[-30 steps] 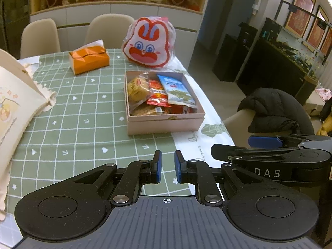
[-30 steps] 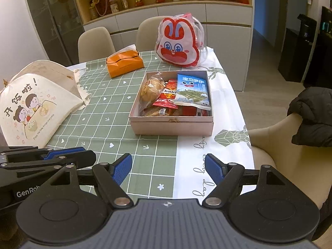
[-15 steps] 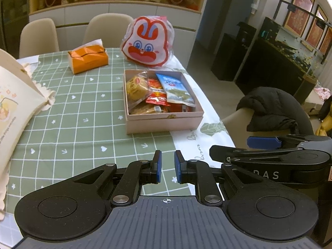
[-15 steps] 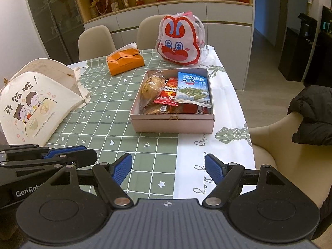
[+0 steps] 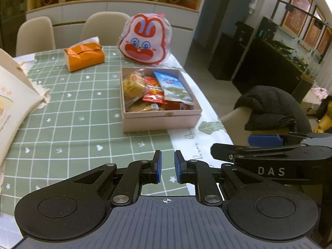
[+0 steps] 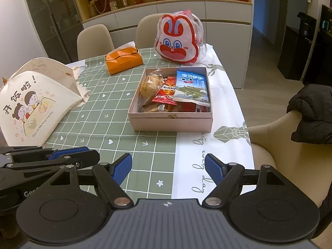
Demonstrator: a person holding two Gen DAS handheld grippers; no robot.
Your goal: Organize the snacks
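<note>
A pink open box (image 6: pixel 172 122) sits on the green checked tablecloth, a little ahead of both grippers. Inside it lie a blue snack packet (image 6: pixel 192 87), a red packet (image 6: pixel 166 95) and a clear bag of pastry (image 6: pixel 150 85). In the left wrist view the same box (image 5: pixel 161 114) lies ahead and slightly right. My left gripper (image 5: pixel 167 157) hovers over the table's near edge, shut with nothing between its blue pads. My right gripper (image 6: pixel 169 164) stands open and empty beside it, over the white cloth strip.
A red-and-white rabbit bag (image 6: pixel 178 41) stands behind the box, with an orange tissue box (image 6: pixel 123 60) to its left. A cream cartoon-printed cover (image 6: pixel 35 99) fills the table's left side. A beige chair (image 6: pixel 290 155) with a black jacket (image 6: pixel 311 112) stands at the right.
</note>
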